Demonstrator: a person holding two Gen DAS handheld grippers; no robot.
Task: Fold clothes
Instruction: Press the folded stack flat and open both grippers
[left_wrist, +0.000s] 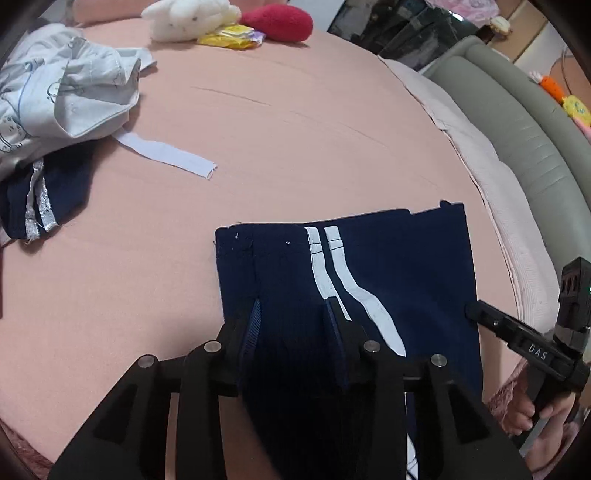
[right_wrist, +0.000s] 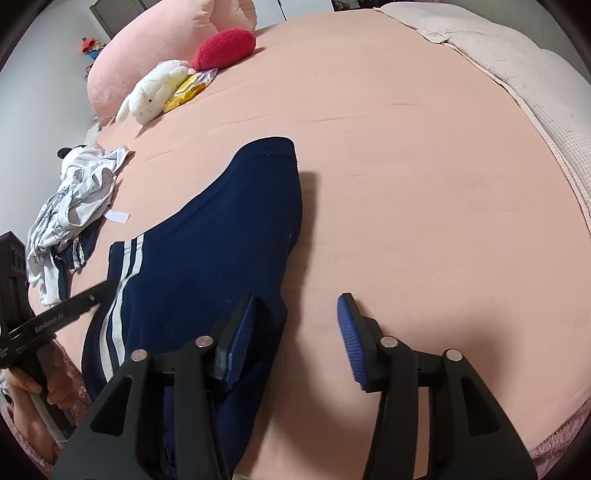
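A navy garment with two white side stripes lies partly folded on the pink bed sheet; it also shows in the right wrist view. My left gripper is open, its fingers standing over the garment's near part with navy cloth between them. My right gripper is open and empty at the garment's right edge, its left finger over the cloth and its right finger over bare sheet. It shows from the side in the left wrist view.
A heap of pale printed clothes with another navy striped piece lies at the left. A white plush, a red cushion and a yellow packet sit at the far end. A grey padded bed edge runs along the right.
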